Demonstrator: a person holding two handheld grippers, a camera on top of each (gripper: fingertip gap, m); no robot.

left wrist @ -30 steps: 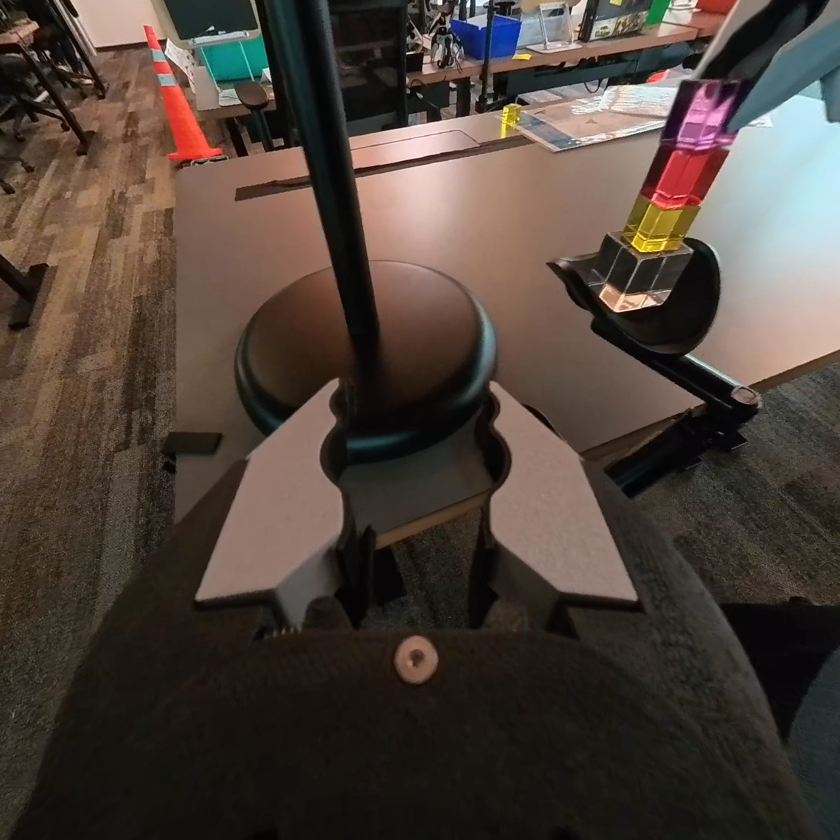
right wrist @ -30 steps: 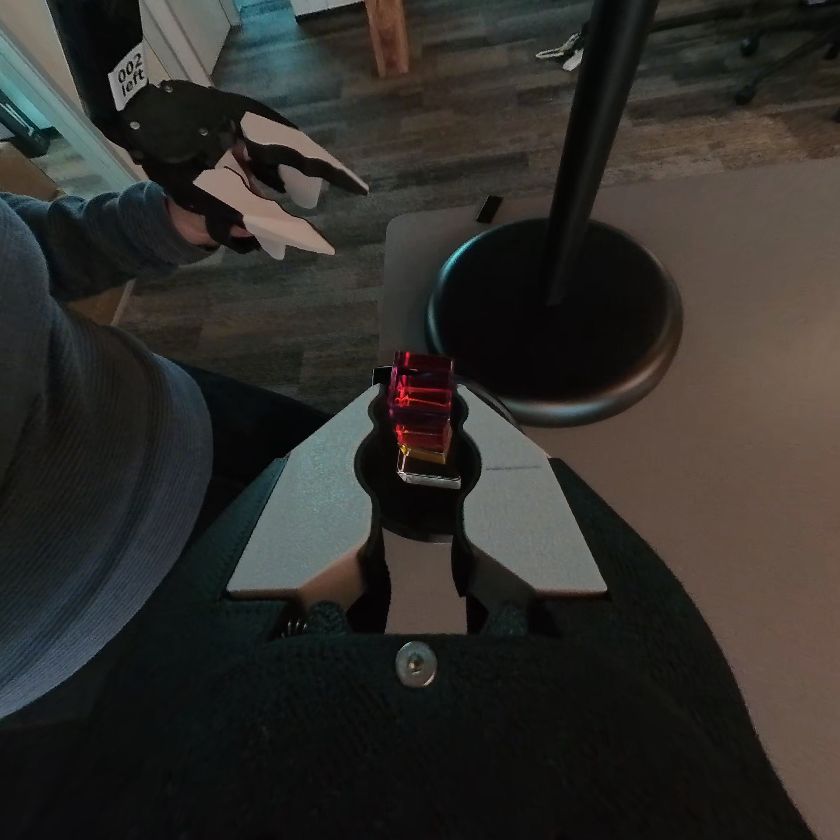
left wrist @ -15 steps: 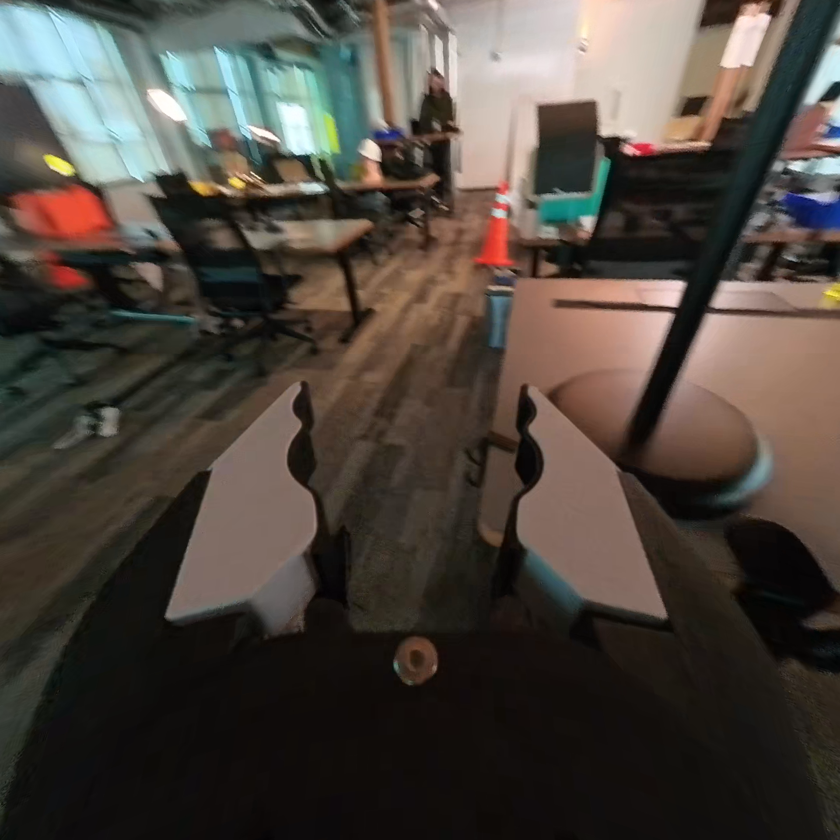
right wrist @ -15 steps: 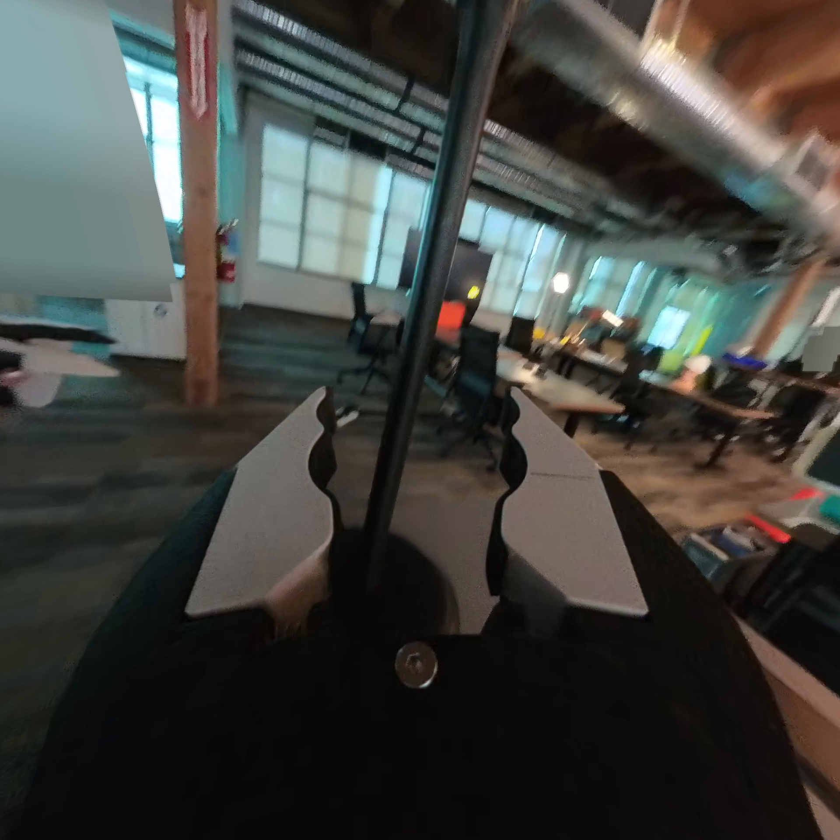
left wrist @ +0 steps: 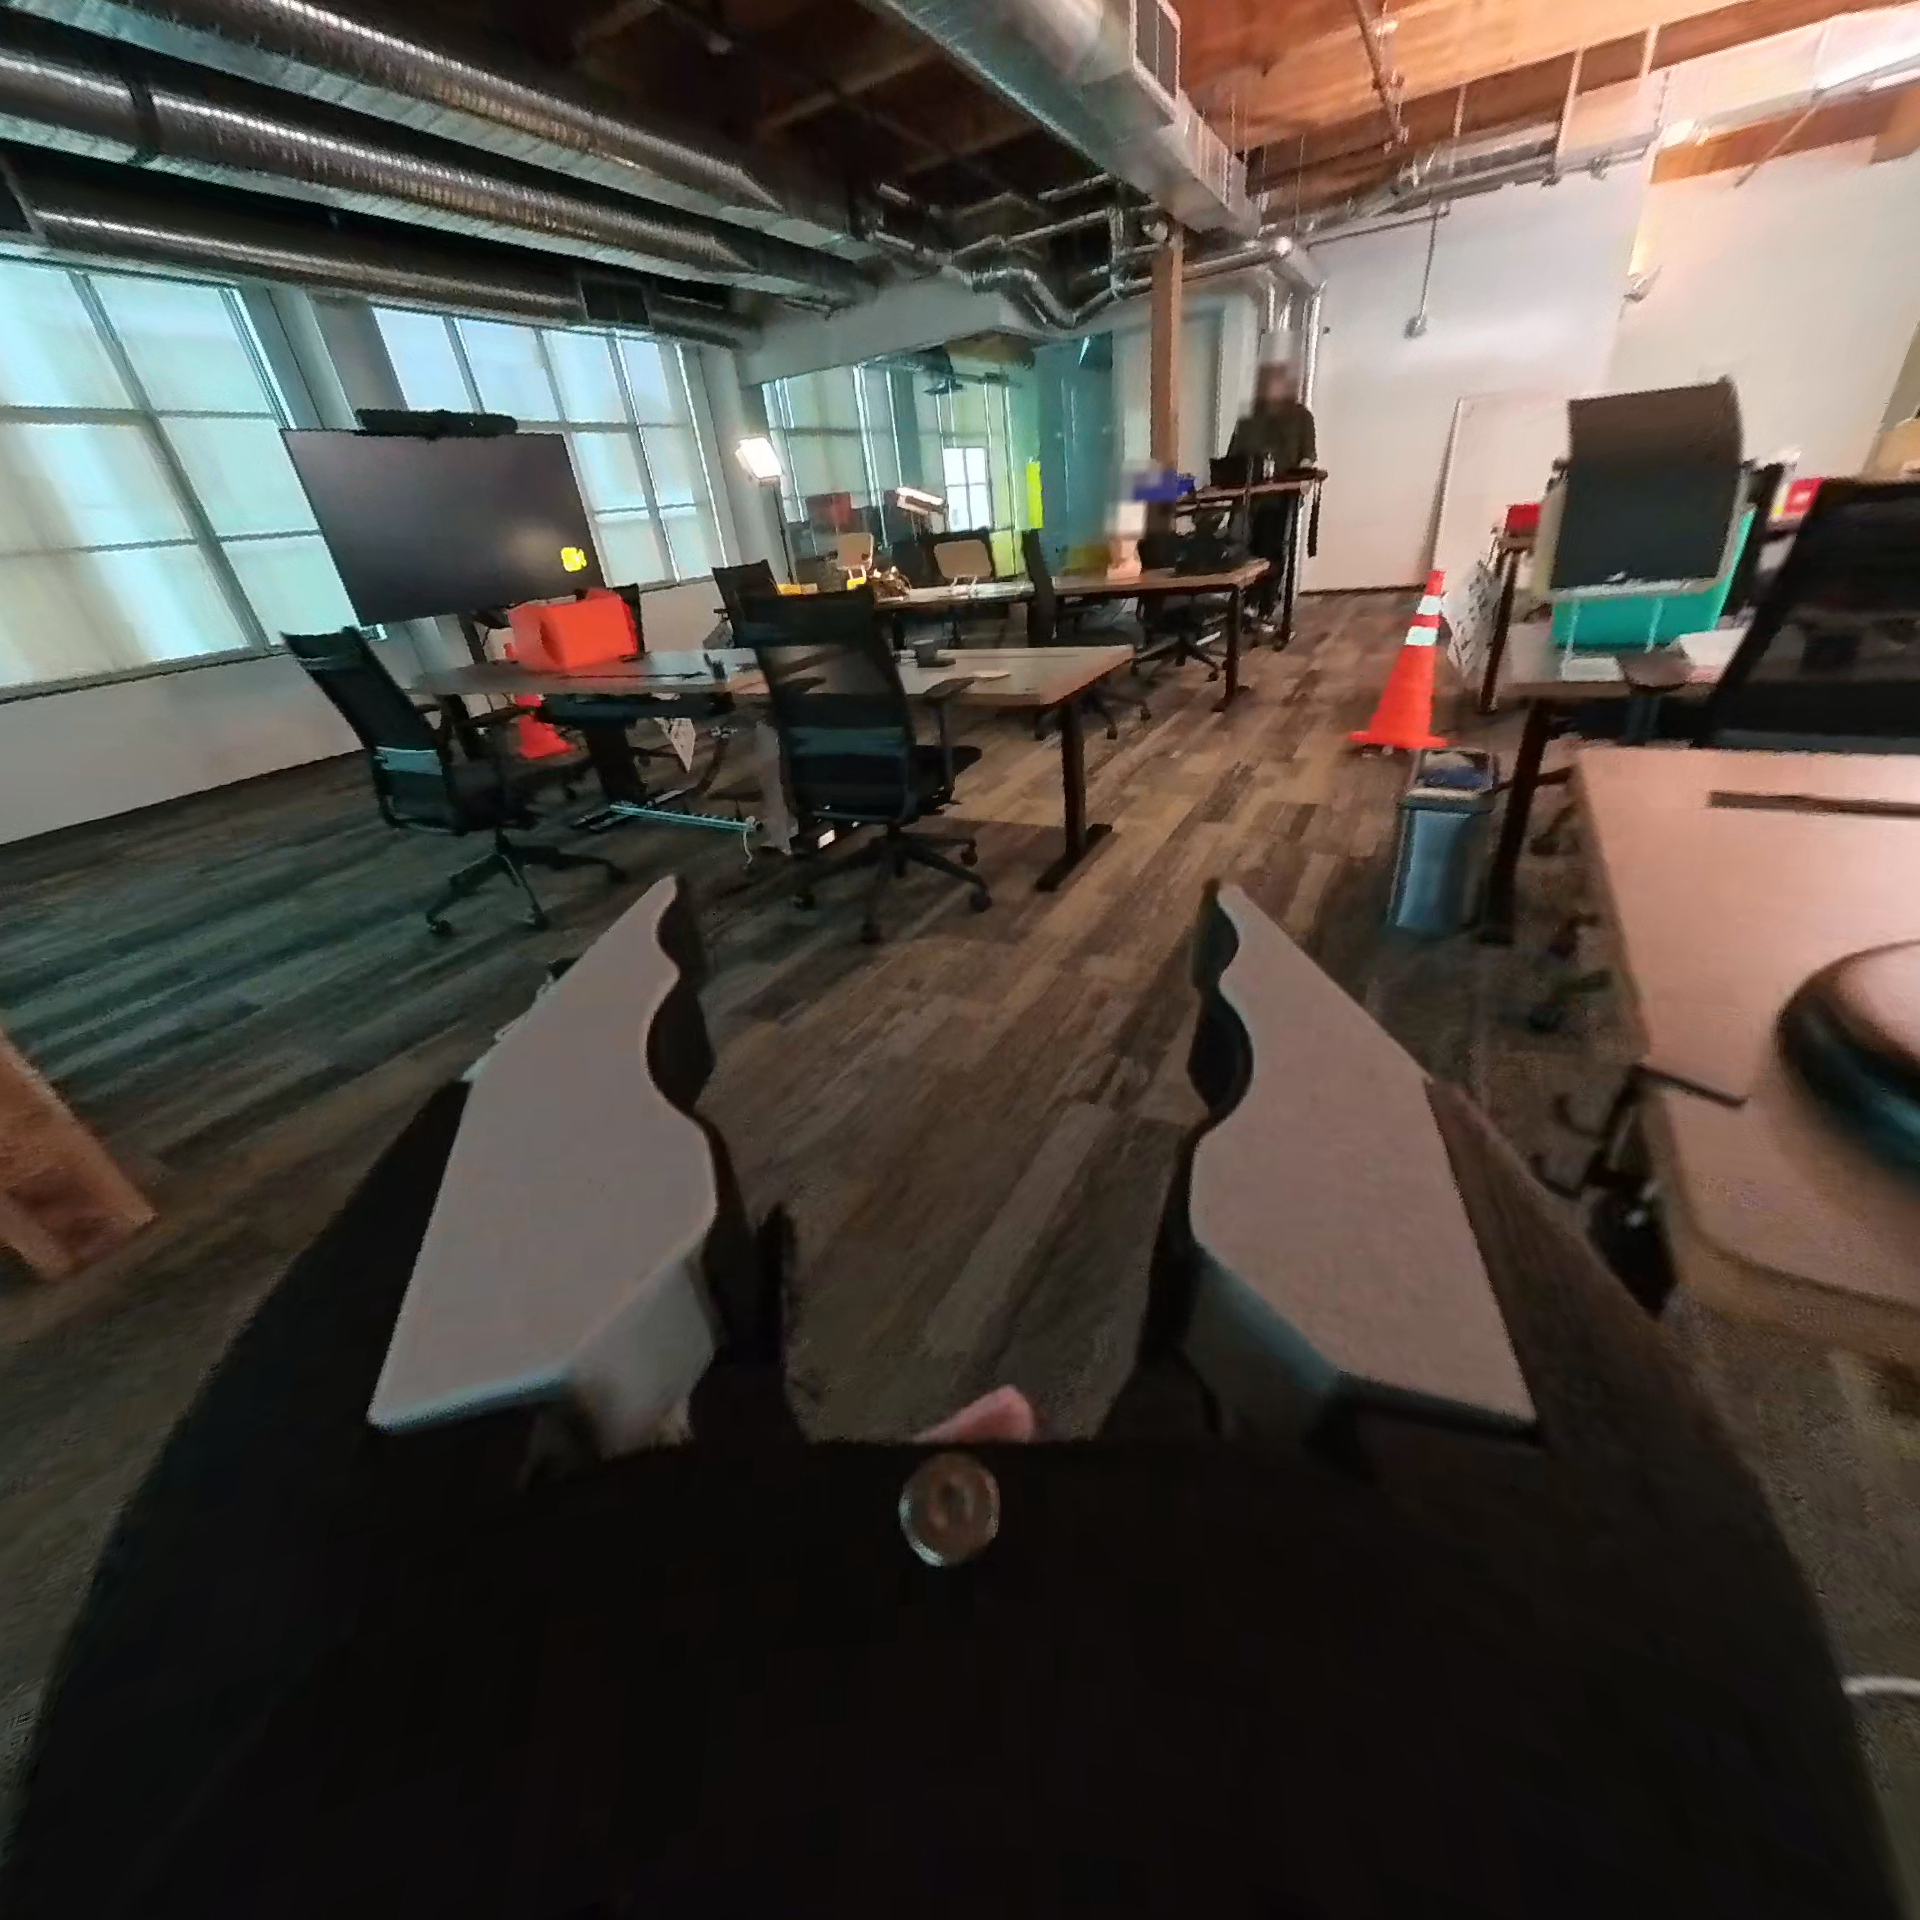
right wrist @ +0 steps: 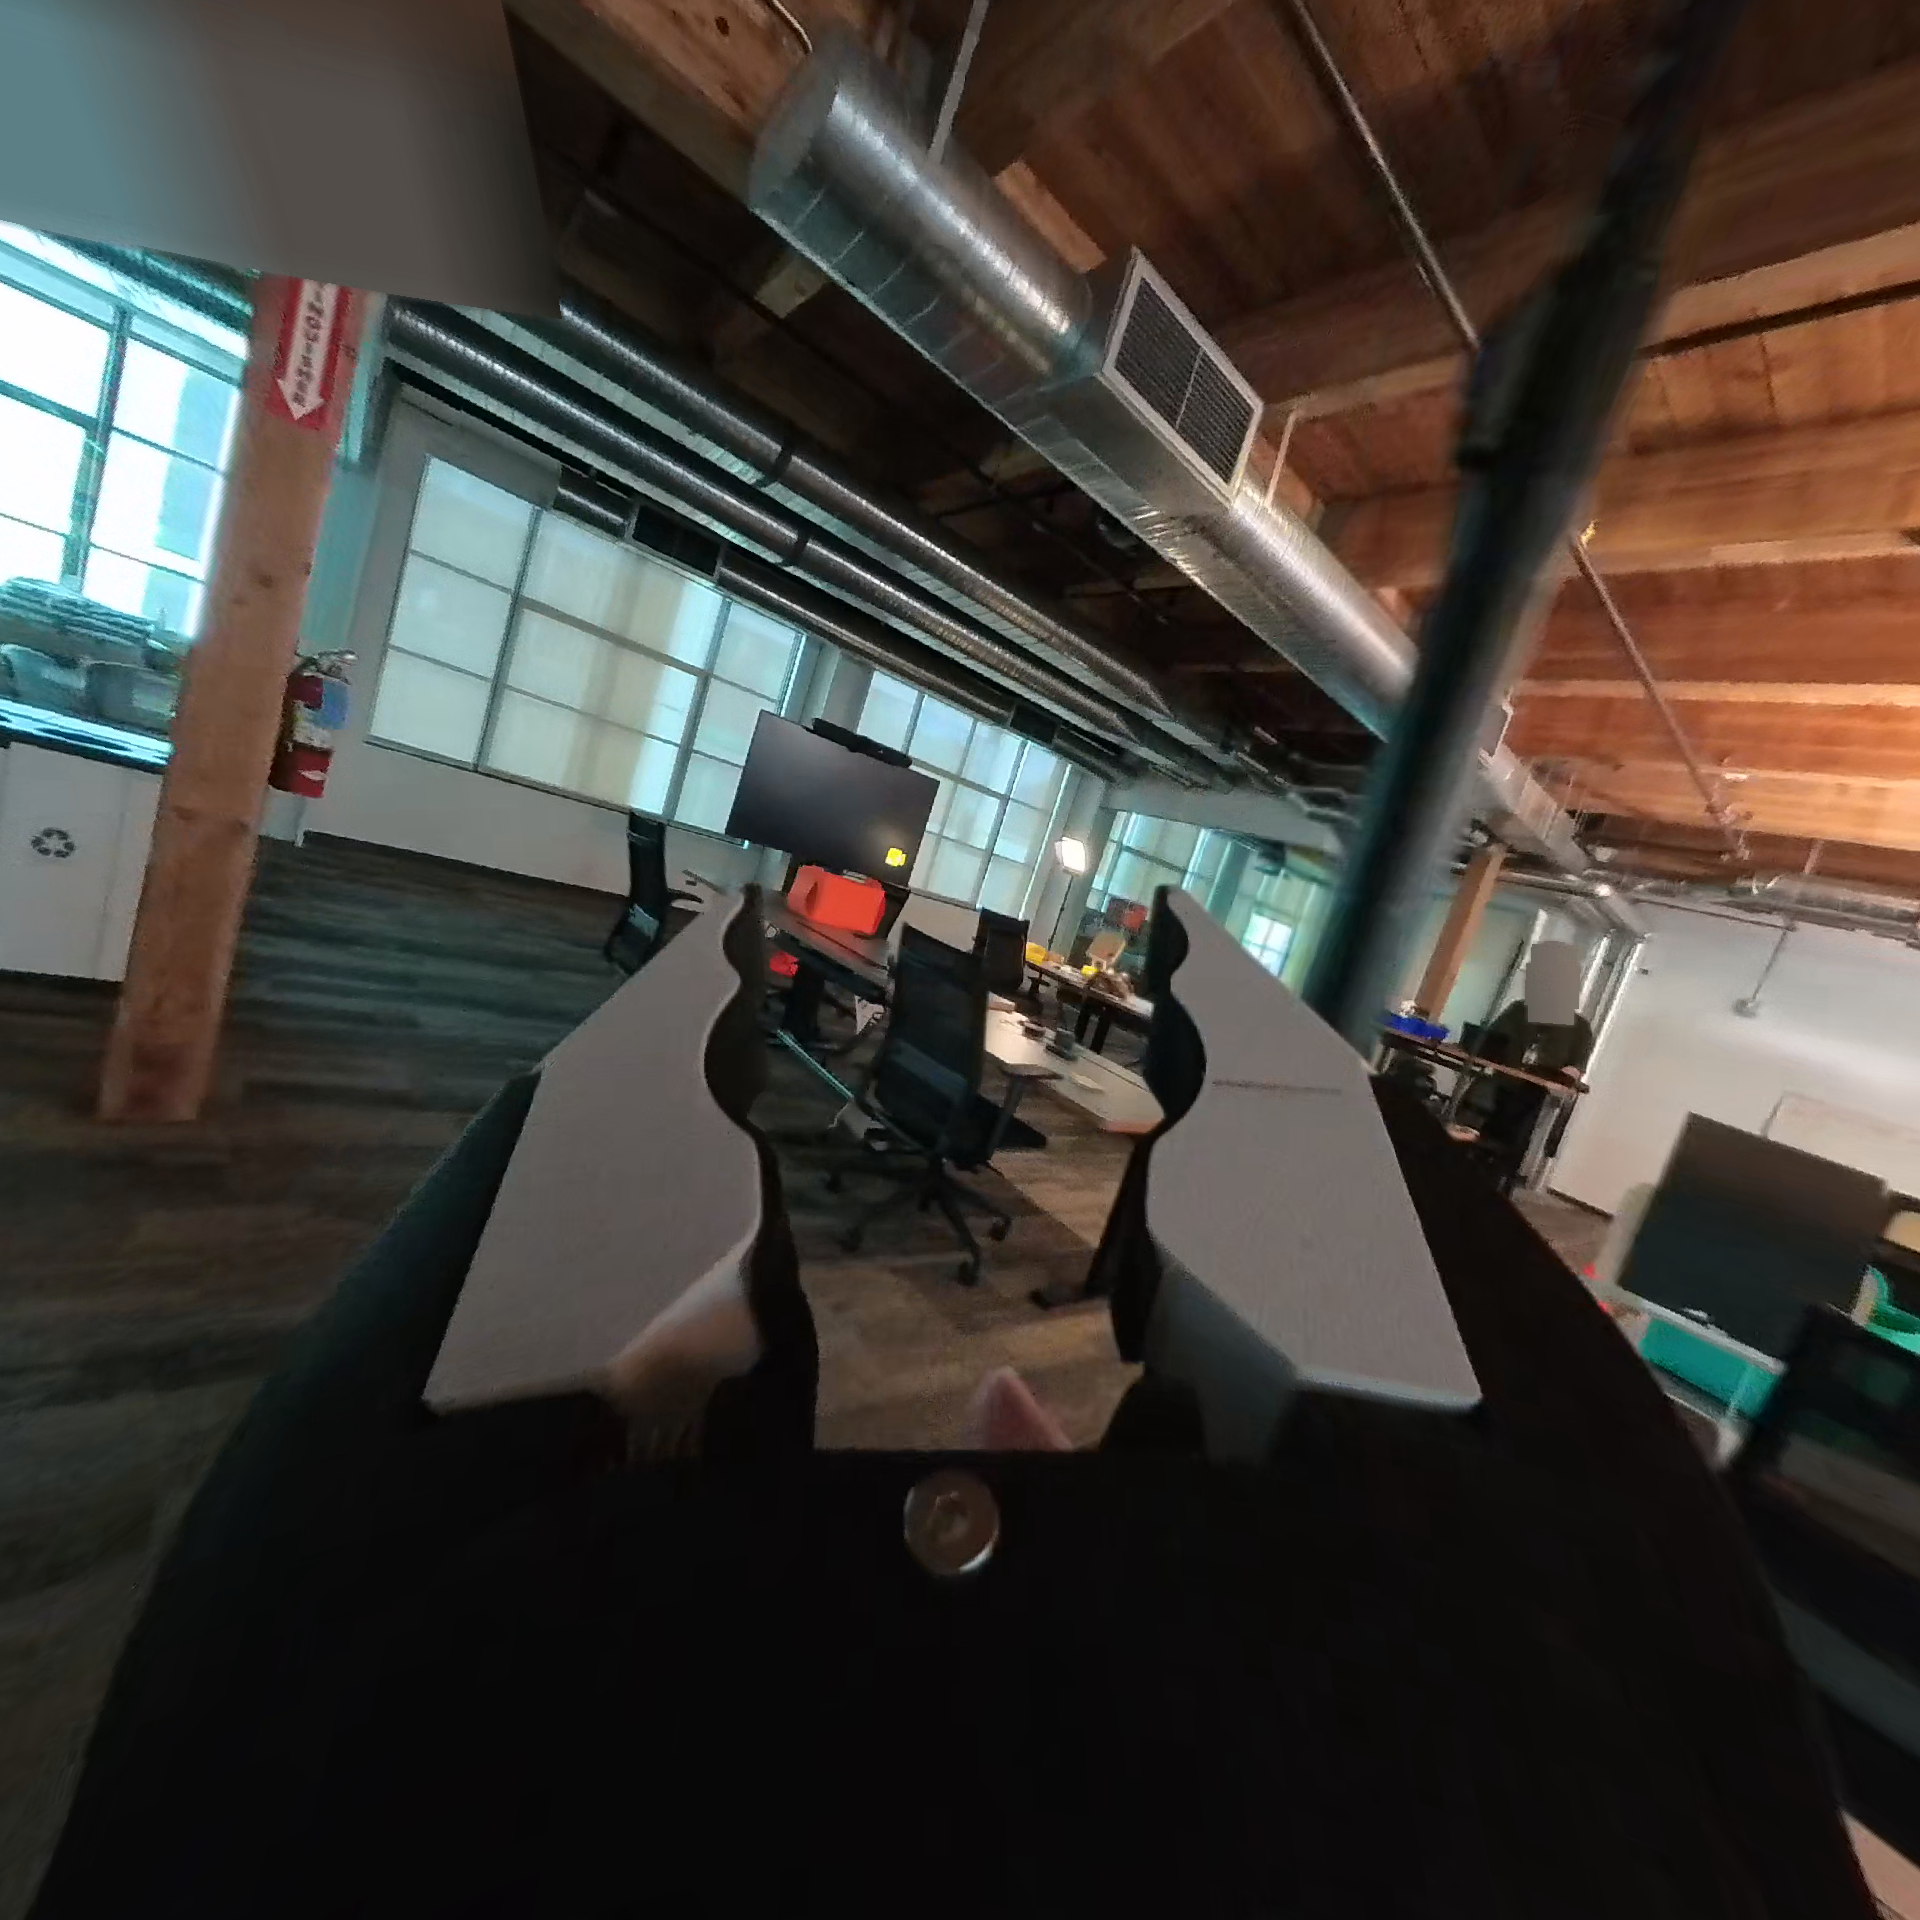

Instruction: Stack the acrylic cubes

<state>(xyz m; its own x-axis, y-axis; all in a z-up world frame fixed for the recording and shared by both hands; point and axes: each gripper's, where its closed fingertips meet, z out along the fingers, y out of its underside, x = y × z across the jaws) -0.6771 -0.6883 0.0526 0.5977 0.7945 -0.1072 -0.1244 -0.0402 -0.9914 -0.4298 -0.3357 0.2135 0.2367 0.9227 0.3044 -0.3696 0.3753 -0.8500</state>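
Left wrist view: left gripper (left wrist: 951,914) fingers spread, nothing between them, bench (left wrist: 1714,935) off right; right gripper (right wrist: 951,914) likewise released, aimed across the room.

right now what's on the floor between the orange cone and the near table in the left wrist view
A grey bin stands between the orange cone and the near table, seen in the left wrist view.
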